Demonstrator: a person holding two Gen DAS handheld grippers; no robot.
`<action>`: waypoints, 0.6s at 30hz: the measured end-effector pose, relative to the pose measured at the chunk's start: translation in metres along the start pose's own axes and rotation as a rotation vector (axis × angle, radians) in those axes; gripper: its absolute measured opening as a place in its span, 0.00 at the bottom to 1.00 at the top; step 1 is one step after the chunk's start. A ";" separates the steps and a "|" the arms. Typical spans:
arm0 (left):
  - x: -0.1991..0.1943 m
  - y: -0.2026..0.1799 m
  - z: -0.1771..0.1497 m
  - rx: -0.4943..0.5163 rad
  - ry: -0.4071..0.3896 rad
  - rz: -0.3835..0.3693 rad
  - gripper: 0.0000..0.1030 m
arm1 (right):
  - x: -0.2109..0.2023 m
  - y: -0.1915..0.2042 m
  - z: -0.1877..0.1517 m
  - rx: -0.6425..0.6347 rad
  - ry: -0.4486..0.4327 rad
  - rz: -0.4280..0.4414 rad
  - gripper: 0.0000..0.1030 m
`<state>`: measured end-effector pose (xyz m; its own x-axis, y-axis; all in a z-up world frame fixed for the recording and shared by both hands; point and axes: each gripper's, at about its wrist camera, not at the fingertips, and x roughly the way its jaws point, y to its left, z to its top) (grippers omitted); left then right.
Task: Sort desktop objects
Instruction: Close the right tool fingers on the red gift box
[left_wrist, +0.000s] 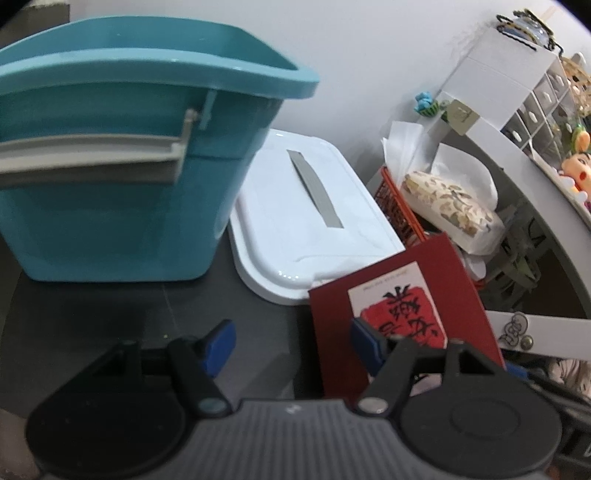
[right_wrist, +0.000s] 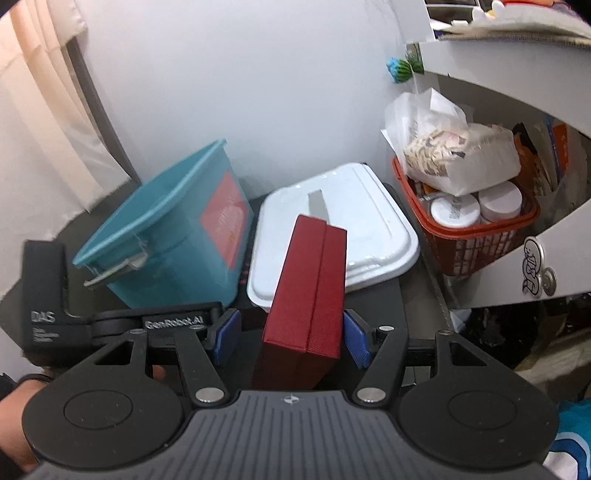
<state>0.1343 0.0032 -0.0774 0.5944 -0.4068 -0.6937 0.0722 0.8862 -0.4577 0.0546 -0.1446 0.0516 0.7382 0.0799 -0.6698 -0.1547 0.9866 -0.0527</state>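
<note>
Here we are mid-sort: our right gripper, jaws spread, has the dark red hinged box between its pads, only the right pad looking to touch, tilted before the white lidded container; our left gripper gapes empty. Next we need a firm pinch and a destination, perhaps the teal plastic bin.

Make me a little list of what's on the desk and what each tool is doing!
Teal bin: open top, beside the white box
White box: lid on
Red box: upright, between the right tool fingers
Orange basket: holds jars and a bag
Left tool: open, nothing between its fingers
Right tool: open, one pad apart from the red box
</note>
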 end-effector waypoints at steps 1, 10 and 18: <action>0.000 0.000 0.000 -0.001 0.000 -0.002 0.69 | 0.001 0.000 -0.001 -0.002 0.004 -0.002 0.63; 0.000 -0.002 -0.001 -0.002 0.000 0.000 0.69 | 0.005 -0.002 -0.003 0.006 0.027 -0.002 0.59; 0.000 -0.002 -0.001 0.003 0.008 -0.011 0.69 | 0.003 -0.012 -0.005 0.074 0.030 0.002 0.49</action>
<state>0.1337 0.0009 -0.0767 0.5873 -0.4179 -0.6931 0.0808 0.8824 -0.4636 0.0553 -0.1565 0.0471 0.7175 0.0786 -0.6921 -0.1062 0.9943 0.0028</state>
